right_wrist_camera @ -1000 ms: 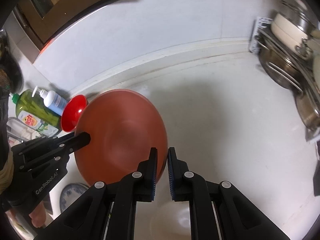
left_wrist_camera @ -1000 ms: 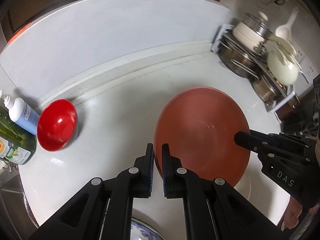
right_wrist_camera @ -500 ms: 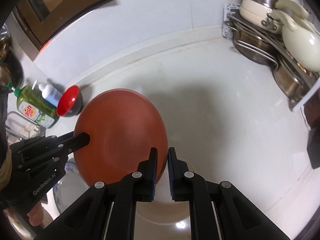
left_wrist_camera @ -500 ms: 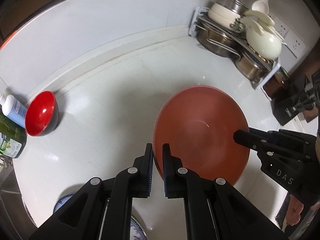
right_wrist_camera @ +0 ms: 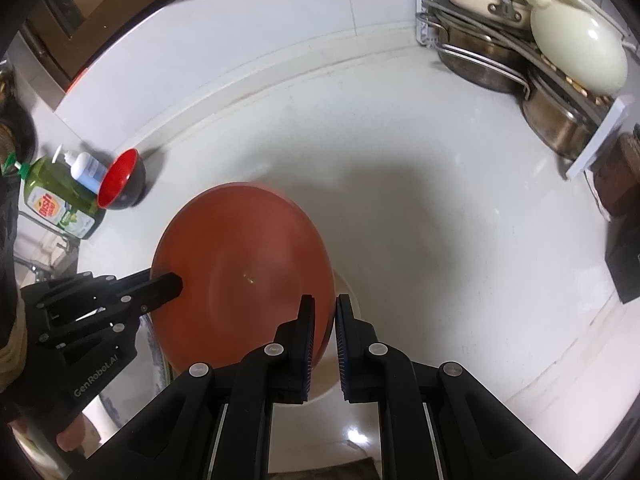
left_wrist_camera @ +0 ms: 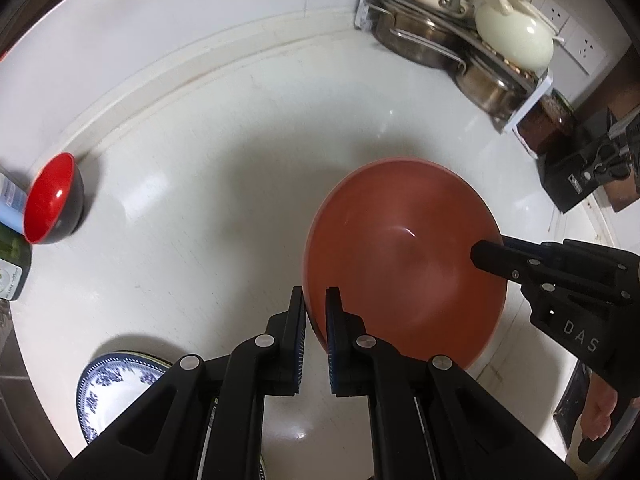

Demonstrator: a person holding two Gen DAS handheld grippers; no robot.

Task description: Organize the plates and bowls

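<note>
A large orange-brown bowl [left_wrist_camera: 404, 256] is held above the white counter by both grippers. My left gripper [left_wrist_camera: 315, 304] is shut on its left rim. My right gripper [right_wrist_camera: 324, 314] is shut on its right rim; it shows in the left wrist view [left_wrist_camera: 486, 258] too. The bowl also shows in the right wrist view [right_wrist_camera: 244, 268], with the left gripper [right_wrist_camera: 170, 282] on its far rim. A small red bowl with a black outside [left_wrist_camera: 50, 200] lies tilted at the back left. A blue-patterned plate [left_wrist_camera: 116, 384] lies at the front left. A white dish [right_wrist_camera: 348, 308] lies under the big bowl.
A rack of steel pans and cream pots [left_wrist_camera: 472, 32] stands at the back right. A green dish-soap bottle [right_wrist_camera: 56, 204] and a white pump bottle [right_wrist_camera: 86, 170] stand at the far left. A black box [left_wrist_camera: 580, 176] sits at the right.
Both grippers have lifted the orange-brown bowl higher and drawn it back from the wall. More of the counter, the patterned plate and the white dish have come into view.
</note>
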